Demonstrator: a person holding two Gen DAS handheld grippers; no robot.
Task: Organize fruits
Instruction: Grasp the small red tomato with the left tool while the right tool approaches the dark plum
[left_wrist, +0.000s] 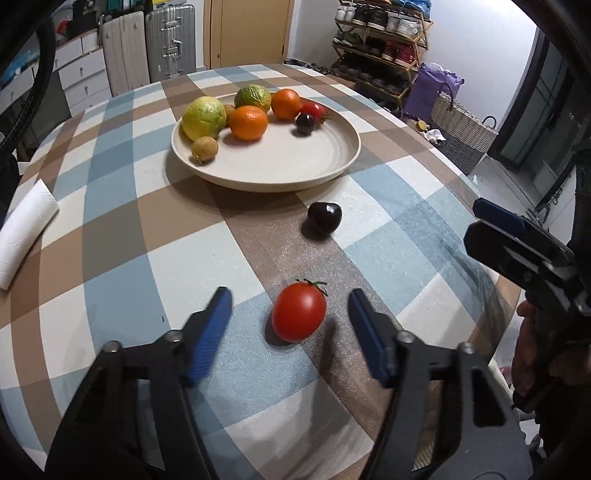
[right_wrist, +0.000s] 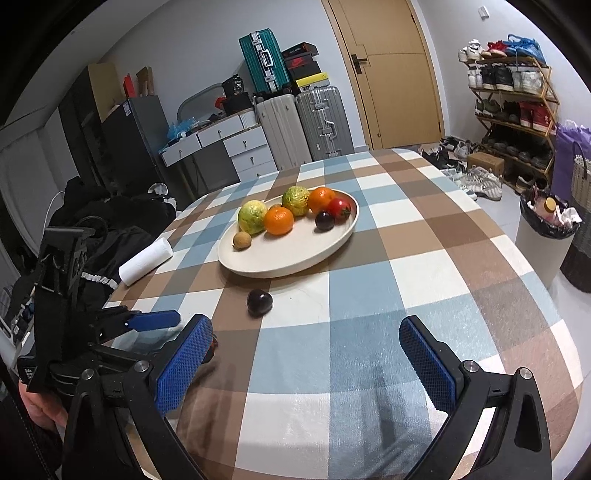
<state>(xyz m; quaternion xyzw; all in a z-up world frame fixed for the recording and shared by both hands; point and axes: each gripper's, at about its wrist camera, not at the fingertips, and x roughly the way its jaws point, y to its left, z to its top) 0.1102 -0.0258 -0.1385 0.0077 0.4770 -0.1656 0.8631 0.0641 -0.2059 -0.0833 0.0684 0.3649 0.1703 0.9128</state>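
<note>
In the left wrist view, a glossy red tomato (left_wrist: 299, 312) with a small green calyx lay on the checked tablecloth (left_wrist: 110, 229), between the blue pads of the left gripper (left_wrist: 290, 301); the jaws stood apart, neither pad touching it. A dark plum (left_wrist: 325, 220) sat at one o'clock from the tomato, short of the beige plate (left_wrist: 332, 162) of citrus. In the right wrist view, the right gripper (right_wrist: 306, 332) was wide open and held nothing; the plum lay beyond its fingertips at eleven o'clock, well apart, with the plate farther at twelve. The tomato was mostly hidden behind the left finger (right_wrist: 184, 365).
</note>
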